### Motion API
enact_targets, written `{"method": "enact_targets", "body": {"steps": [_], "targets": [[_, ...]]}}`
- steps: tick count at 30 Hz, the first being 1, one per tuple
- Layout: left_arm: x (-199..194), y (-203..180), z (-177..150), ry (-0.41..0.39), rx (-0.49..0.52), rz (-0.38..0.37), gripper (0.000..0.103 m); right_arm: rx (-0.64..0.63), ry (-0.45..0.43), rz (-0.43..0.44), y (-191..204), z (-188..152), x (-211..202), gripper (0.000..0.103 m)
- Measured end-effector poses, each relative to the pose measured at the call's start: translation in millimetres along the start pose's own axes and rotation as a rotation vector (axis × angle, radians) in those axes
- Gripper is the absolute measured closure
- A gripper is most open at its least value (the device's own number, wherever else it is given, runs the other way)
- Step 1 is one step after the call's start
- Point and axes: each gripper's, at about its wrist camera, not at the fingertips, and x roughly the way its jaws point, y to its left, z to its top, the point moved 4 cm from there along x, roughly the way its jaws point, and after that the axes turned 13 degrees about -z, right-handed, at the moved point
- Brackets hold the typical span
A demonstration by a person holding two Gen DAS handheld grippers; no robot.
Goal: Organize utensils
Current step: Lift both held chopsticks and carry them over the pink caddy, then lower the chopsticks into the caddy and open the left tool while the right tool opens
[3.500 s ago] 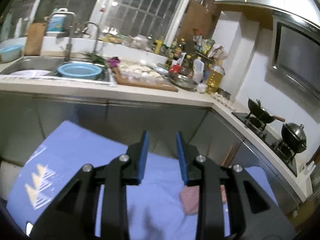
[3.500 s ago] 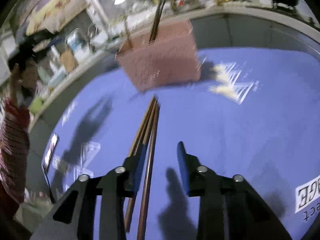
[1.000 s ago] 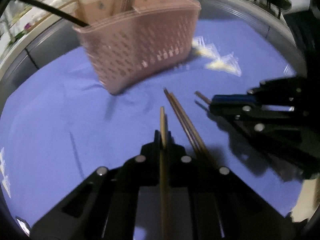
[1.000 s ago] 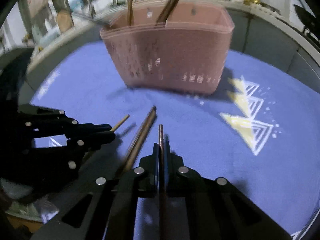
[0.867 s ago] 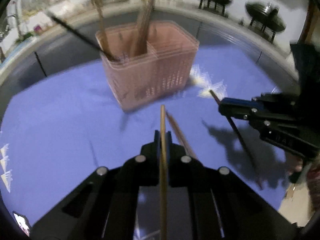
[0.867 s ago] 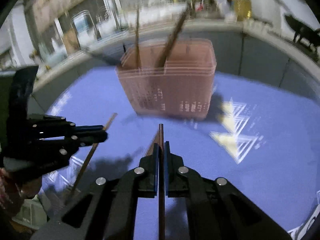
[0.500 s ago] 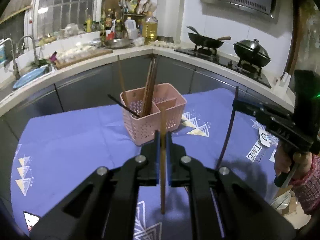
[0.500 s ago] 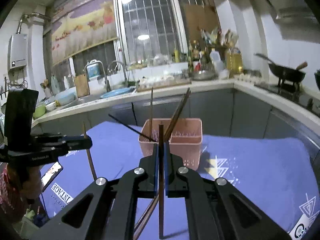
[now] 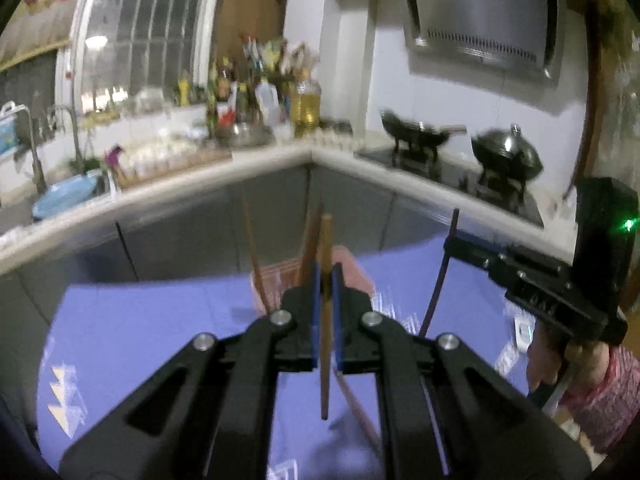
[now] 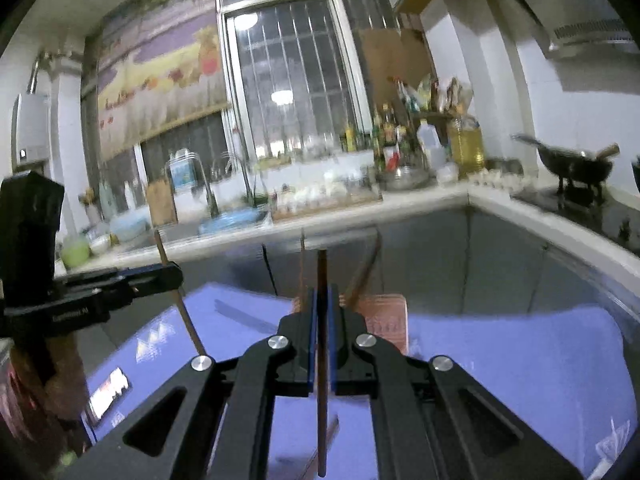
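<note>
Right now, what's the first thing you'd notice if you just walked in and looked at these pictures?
First, two black tongs, each pinching one chopstick upright above the blue tablecloth: the left tongs grip a light wooden chopstick, the right tongs a darker chopstick. Just behind them stands a pink basket with more sticks poking out.

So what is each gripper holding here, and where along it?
The left gripper pinches a light wooden chopstick and the right gripper a darker chopstick, each upright and clamped nearer its upper end.
</note>
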Motion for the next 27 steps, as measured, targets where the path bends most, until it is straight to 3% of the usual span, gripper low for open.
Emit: {"method": "enact_targets", "body": {"steps": [5, 10, 17, 24, 27], "targets": [[10.7, 12.0, 56.5, -0.112, -0.009, 0.050, 0.098, 0.019, -0.099, -0.017, 10.4, 58.3, 24.3, 0.098], [36.5, 33.3, 72.9, -0.136, -0.014, 0.112, 0.098, 0.013, -0.128, -0.033, 16.8, 77.7, 60.5, 0.098], [84.6, 67.0, 40.0, -0.026, -0.096, 0.111, 0.098, -0.007, -0.031, -0.052, 13.9, 43.1, 112.5, 0.098], [118.8, 76.3, 1.7, 0.093, -0.119, 0.123, 0.098, 0.015, 0.099, -0.049, 9.1, 1.2, 139.7, 0.097], [119.8, 77.9, -4.2, 0.120, -0.139, 0.138, 0.086, 0.017, 0.144, -0.042, 11.1, -6.7, 141.4, 0.096]]}}
